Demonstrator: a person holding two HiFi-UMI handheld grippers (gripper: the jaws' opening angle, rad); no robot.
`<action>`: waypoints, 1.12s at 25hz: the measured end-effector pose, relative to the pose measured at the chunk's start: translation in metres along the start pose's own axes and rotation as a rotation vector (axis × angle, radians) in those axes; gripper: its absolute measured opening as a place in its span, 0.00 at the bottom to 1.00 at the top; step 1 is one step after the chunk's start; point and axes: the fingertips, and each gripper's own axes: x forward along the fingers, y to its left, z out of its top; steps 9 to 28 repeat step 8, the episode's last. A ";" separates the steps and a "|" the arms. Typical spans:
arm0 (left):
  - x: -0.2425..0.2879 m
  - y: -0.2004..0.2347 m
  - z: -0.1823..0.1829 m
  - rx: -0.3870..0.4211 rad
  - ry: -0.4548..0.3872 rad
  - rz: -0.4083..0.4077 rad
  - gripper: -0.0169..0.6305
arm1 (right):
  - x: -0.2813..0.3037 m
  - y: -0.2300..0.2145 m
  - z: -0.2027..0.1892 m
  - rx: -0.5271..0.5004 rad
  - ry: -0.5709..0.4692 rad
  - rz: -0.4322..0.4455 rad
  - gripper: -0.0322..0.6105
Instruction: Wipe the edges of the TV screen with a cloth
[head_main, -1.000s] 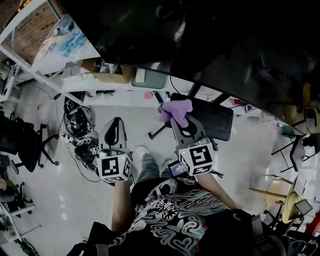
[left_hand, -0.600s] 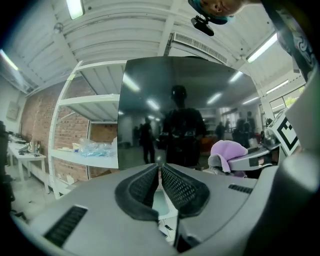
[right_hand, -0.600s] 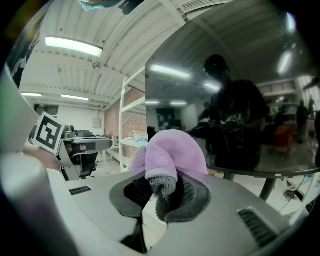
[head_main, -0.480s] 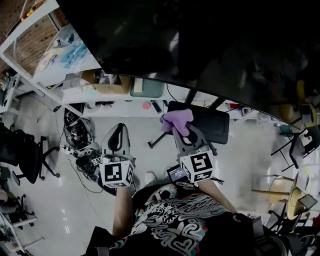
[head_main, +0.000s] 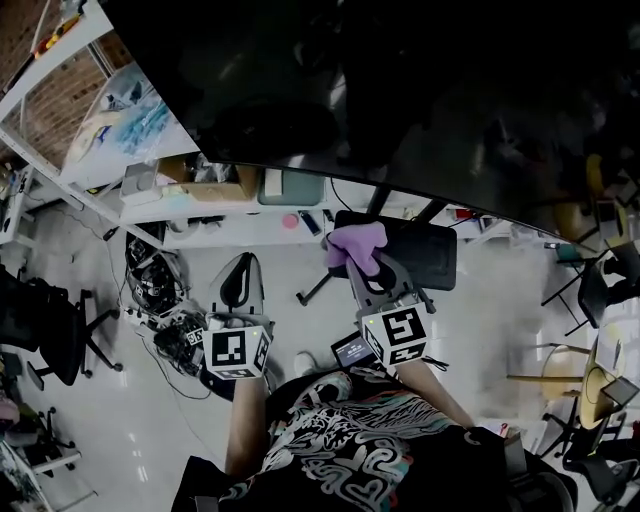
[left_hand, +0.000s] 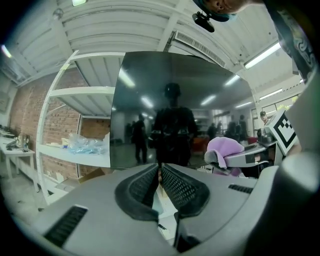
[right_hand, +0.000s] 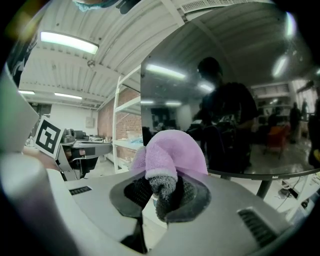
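Observation:
A big black TV screen (head_main: 420, 90) fills the top of the head view; its lower edge runs from upper left down to the right. In the right gripper view the TV screen (right_hand: 235, 100) stands ahead, dark and mirror-like. My right gripper (head_main: 362, 258) is shut on a purple cloth (head_main: 356, 243), a little below that lower edge. The cloth (right_hand: 170, 152) bulges out over the pinched jaws. My left gripper (head_main: 238, 282) is shut with nothing in it, lower and to the left. In the left gripper view the TV screen (left_hand: 175, 107) stands in front, the cloth (left_hand: 225, 148) at right.
A white shelf unit (head_main: 90, 120) stands left of the TV, holding plastic bags and boxes. The TV's black stand base (head_main: 415, 245) and legs lie under the screen. Cables and gear (head_main: 160, 290) litter the floor at left; office chairs (head_main: 45, 310) stand at far left.
Both grippers have shifted slightly; the right one with the cloth sits a bit nearer the TV's lower edge, and the left one has moved a little to the right.

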 end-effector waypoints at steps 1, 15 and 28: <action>0.001 0.000 0.000 0.002 0.001 -0.007 0.08 | 0.001 0.000 0.000 0.001 0.000 0.000 0.18; 0.010 -0.002 0.004 0.006 -0.011 -0.041 0.08 | 0.006 -0.006 0.003 -0.004 -0.014 -0.011 0.18; 0.010 -0.002 0.004 0.006 -0.011 -0.041 0.08 | 0.006 -0.006 0.003 -0.004 -0.014 -0.011 0.18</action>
